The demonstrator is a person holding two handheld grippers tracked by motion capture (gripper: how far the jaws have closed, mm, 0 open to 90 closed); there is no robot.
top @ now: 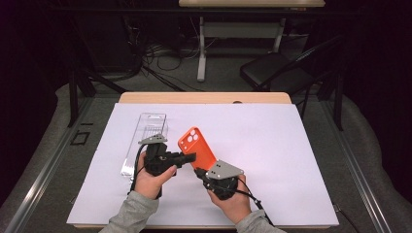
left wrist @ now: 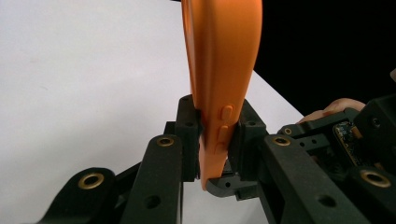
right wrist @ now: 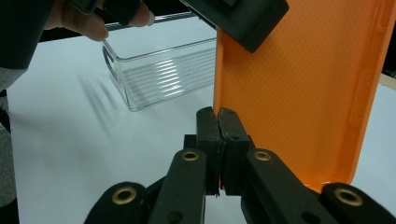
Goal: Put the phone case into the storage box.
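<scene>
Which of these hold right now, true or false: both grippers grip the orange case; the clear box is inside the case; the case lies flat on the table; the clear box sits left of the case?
1. Both the left gripper and right gripper grip the orange phone case. True.
2. The clear plastic box is inside the case. False: it lies apart on the white sheet.
3. The case lies flat. False: it is held up, tilted.
4. The box sits left of the case in the high view. True.
</scene>
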